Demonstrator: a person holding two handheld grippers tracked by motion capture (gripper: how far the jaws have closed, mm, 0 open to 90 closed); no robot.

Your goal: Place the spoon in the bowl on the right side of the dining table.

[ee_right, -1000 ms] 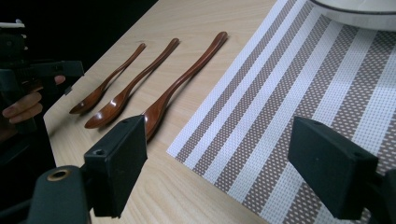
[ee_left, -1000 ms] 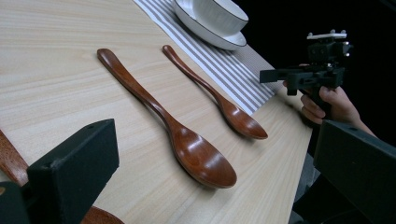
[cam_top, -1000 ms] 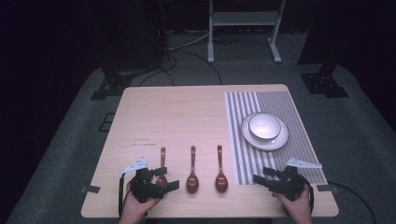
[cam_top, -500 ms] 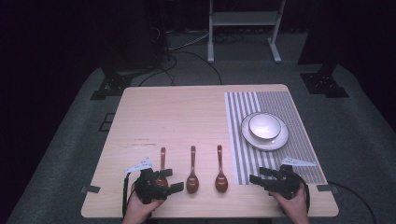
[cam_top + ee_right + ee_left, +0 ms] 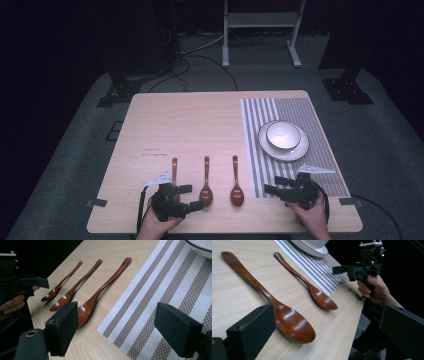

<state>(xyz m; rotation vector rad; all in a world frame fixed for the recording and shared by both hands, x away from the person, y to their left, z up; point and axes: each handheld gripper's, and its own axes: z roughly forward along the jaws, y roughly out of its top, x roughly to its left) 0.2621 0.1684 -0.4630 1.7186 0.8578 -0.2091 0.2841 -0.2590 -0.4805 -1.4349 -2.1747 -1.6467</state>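
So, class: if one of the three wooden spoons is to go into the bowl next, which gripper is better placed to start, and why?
Probably the right gripper: it is open, hovers over the striped mat holding the bowl, and the nearest spoon lies just beside its jaws.

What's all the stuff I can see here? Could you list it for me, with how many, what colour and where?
Table: one, light wood, centre of the high view.
Spoons: three, dark brown wood, side by side near the front edge, bowls toward the person: left spoon, middle spoon, right spoon.
Placemat: one, grey and white stripes, on the table's right side.
Plate: one, white with a dark rim, on the placemat.
Bowl: one, white, on the plate.
Stand: one, white metal, on the floor beyond the table.
Cables: several, dark, on the grey floor behind the table.
Left gripper: one, black, open, over the left spoon's bowl end.
Right gripper: one, black, open, at the placemat's front edge.
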